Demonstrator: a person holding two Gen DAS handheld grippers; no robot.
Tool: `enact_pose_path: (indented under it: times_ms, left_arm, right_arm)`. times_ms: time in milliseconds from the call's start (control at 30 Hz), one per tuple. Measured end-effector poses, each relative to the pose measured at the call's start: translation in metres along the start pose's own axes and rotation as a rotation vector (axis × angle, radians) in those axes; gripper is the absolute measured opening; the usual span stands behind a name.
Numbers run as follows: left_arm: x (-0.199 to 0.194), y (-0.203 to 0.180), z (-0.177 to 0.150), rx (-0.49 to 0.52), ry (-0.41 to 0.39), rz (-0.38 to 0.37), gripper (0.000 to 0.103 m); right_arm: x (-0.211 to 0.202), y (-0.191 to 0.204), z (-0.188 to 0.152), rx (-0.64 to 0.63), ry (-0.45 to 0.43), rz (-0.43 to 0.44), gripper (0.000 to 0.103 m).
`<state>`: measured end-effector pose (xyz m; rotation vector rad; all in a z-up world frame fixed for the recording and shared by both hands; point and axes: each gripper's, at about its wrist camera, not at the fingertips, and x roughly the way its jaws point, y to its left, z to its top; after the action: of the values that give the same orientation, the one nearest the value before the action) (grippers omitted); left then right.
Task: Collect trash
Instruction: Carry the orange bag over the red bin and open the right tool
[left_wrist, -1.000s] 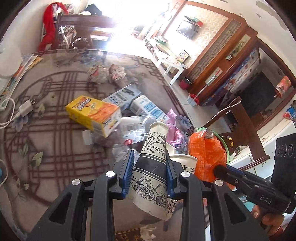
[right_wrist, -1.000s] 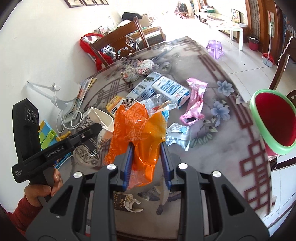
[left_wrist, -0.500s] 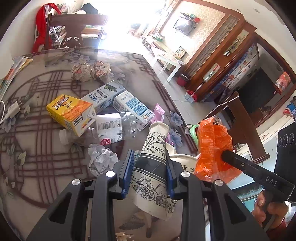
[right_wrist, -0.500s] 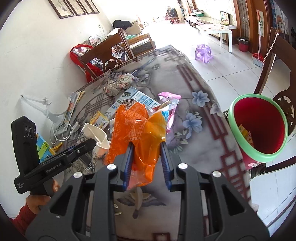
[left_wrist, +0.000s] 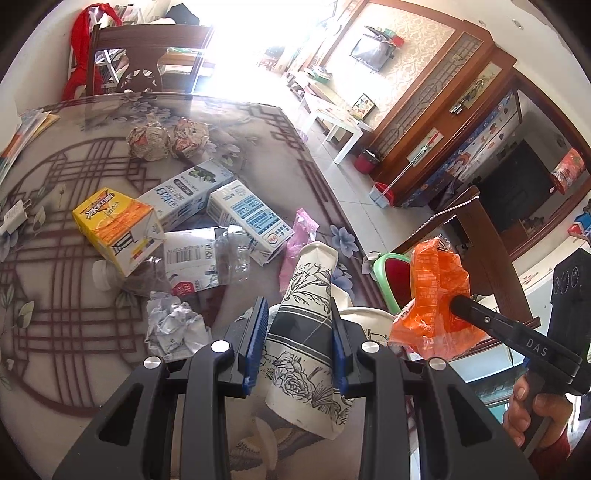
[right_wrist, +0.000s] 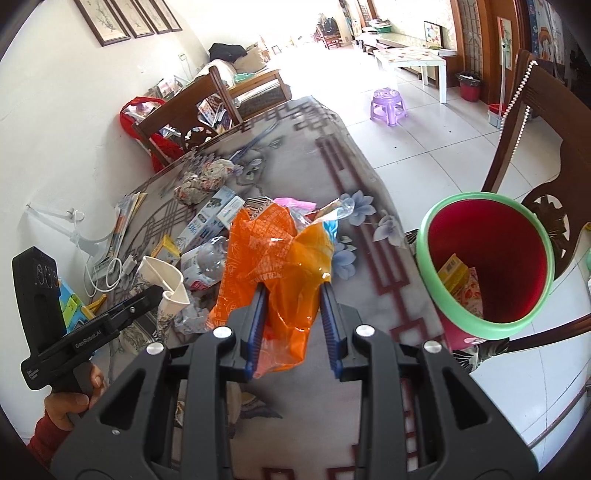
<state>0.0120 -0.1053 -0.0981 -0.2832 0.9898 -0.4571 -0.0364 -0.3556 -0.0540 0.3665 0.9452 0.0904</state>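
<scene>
Orange wrapper (right_wrist: 273, 266) clamped in right claw (right_wrist: 291, 328), bin (right_wrist: 484, 273) alongside

A black-and-white floral paper cup (left_wrist: 306, 332), an orange wrapper (right_wrist: 273, 266) and a green-rimmed red bin (right_wrist: 484, 325), at right, are being shown.

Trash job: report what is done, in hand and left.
Done: a few wrappers already lie in the bin. In hand: the left gripper holds a paper cup, the right gripper an orange bag. Left: cartons, bottle and paper balls on the table.
</scene>
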Motion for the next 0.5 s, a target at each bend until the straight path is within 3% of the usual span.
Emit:
enact_pose_path:
  times_ms: [267,500]
  left_arm:
    - [0.023,-0.025,0.009,0.037,0.031,-0.002,0.029]
    - [0.043,-0.059,0.019,0.086,0.042,-0.015,0.029]
  right_arm:
    - [-0.008,-0.048,0.009,0.053,-0.035,-0.089,0.029]
    - [-0.014,-0.113,0.021,0.122,-0.065,-0.231,0.029]
